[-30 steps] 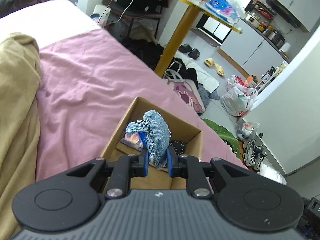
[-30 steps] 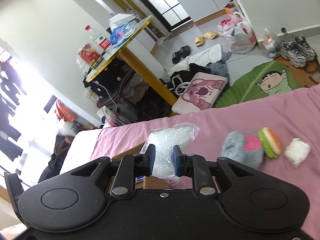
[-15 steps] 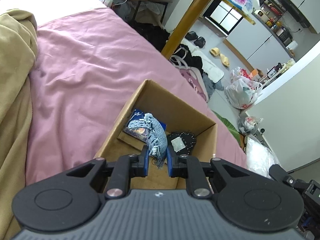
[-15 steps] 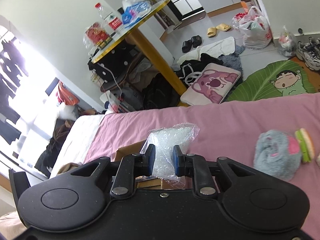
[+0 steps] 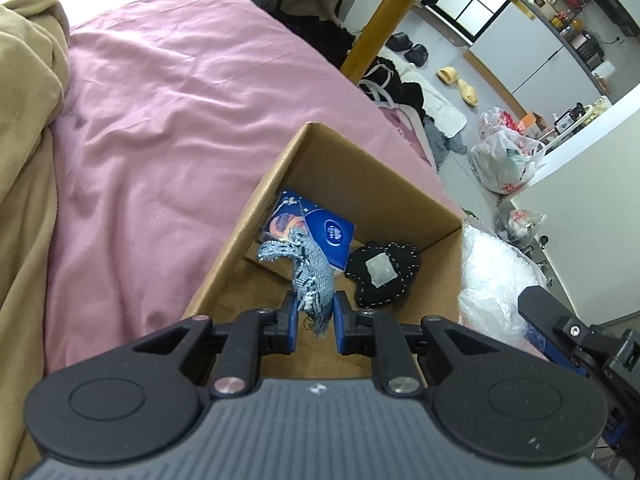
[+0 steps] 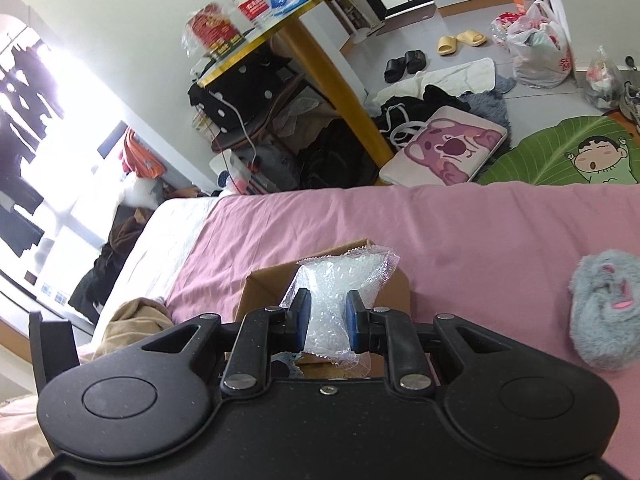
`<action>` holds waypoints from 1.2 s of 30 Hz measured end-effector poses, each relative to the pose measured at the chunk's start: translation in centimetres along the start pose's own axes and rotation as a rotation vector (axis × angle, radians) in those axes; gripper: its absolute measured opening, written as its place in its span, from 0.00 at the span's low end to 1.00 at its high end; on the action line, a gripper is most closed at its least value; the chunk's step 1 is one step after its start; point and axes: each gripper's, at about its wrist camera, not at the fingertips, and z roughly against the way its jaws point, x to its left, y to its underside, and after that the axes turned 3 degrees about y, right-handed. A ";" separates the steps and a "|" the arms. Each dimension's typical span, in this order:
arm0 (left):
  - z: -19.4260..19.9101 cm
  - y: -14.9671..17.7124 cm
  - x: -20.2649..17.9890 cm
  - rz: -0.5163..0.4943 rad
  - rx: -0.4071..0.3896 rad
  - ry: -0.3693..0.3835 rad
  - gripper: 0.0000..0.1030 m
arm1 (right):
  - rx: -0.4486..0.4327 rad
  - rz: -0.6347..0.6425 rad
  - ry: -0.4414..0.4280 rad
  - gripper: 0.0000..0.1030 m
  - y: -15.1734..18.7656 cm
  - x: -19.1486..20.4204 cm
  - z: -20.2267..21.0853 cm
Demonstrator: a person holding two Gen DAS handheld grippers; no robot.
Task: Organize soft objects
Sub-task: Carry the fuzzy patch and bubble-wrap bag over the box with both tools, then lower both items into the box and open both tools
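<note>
- Denim cloth is pinched between the closed left gripper fingers, hanging inside the cardboard box.
- Bubble-wrap bag is clamped in the narrowed right gripper, above the box's near rim.
- Deeper in the box lie a black pouch and a blue packet.
- Beyond the box spreads the pink bedsheet.

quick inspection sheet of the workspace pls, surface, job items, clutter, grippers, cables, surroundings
surface: pink sheet on a bed, tan blanket at one side
job's things: open box on the bed holding a blue packet and black pouch; grey plush on the sheet
clutter: nothing seen on the bed
grippers: left gripper shut on denim cloth over the box; right gripper shut on bubble wrap
cables: white cable under the table
surroundings: slippers, bags, green mat on the floor
</note>
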 end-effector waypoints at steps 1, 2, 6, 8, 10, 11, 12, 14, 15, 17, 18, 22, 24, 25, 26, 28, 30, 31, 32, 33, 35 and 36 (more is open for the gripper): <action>-0.1 0.0 0.0 0.001 0.001 -0.002 0.16 | 0.004 0.007 0.003 0.19 0.1 0.3 -0.2; -0.1 0.0 0.1 -0.001 -0.002 -0.008 0.16 | 0.008 0.015 0.006 0.19 0.1 0.5 -0.3; -0.1 -0.2 0.2 0.000 -0.013 -0.023 0.18 | 0.025 0.049 0.014 0.19 0.3 1.4 -1.1; -0.2 -0.3 0.3 0.007 -0.003 -0.024 0.18 | 0.038 0.065 0.017 0.19 0.3 1.8 -1.6; -0.1 -0.4 0.4 0.015 -0.001 -0.018 0.18 | 0.047 0.080 0.025 0.19 0.6 2.2 -1.9; 0.0 -0.5 0.5 0.018 -0.004 -0.016 0.19 | 0.051 0.088 0.029 0.19 0.7 2.4 -2.0; 0.2 -0.5 0.5 0.020 -0.009 -0.014 0.19 | 0.054 0.093 0.033 0.19 0.9 2.5 -2.1; 0.6 -0.6 0.5 0.021 -0.024 -0.013 0.20 | 0.059 0.100 0.038 0.19 0.9 2.7 -2.2; 0.8 -0.6 0.6 0.023 -0.028 -0.014 0.20 | 0.061 0.102 0.041 0.19 1.0 2.8 -2.2; 1.1 -0.7 0.7 0.028 -0.031 -0.010 0.21 | 0.060 0.109 0.046 0.19 1.0 3.1 -2.2; 1.3 -0.7 0.7 0.032 -0.033 -0.009 0.23 | 0.059 0.113 0.048 0.19 0.9 3.2 -2.2; 2.2 -0.9 1.2 0.053 -0.042 -0.016 0.37 | 0.063 0.129 0.054 0.19 0.9 3.9 -2.4; 2.7 -0.9 1.4 0.063 -0.054 -0.002 0.42 | 0.070 0.144 0.057 0.19 1.2 4.5 -2.7; 2.9 -1.0 1.5 0.065 -0.057 0.004 0.43 | 0.074 0.150 0.059 0.19 1.2 4.7 -2.9; 3.1 -0.9 1.5 0.064 -0.060 0.006 0.44 | 0.079 0.157 0.061 0.19 1.3 4.9 -3.0; 3.5 -0.9 1.6 0.063 -0.063 0.011 0.45 | 0.091 0.168 0.065 0.19 1.5 5.3 -3.3; 3.8 -0.9 1.8 0.068 -0.066 0.019 0.46 | 0.100 0.179 0.068 0.19 1.8 5.6 -3.6; 3.9 -1.0 1.9 0.075 -0.067 0.024 0.47 | 0.105 0.183 0.070 0.19 2.0 5.8 -3.7; 4.2 -1.0 2.1 0.084 -0.070 0.030 0.47 | 0.111 0.184 0.071 0.19 2.1 5.9 -3.8; 4.5 -1.0 2.4 0.093 -0.076 0.035 0.49 | 0.118 0.183 0.072 0.19 2.2 6.0 -4.0; 5.1 -1.1 2.8 0.100 -0.091 0.029 0.55 | 0.129 0.183 0.073 0.19 2.5 6.2 -4.3; 5.5 -1.1 3.0 0.103 -0.098 0.026 0.58 | 0.132 0.185 0.074 0.19 2.5 6.3 -4.4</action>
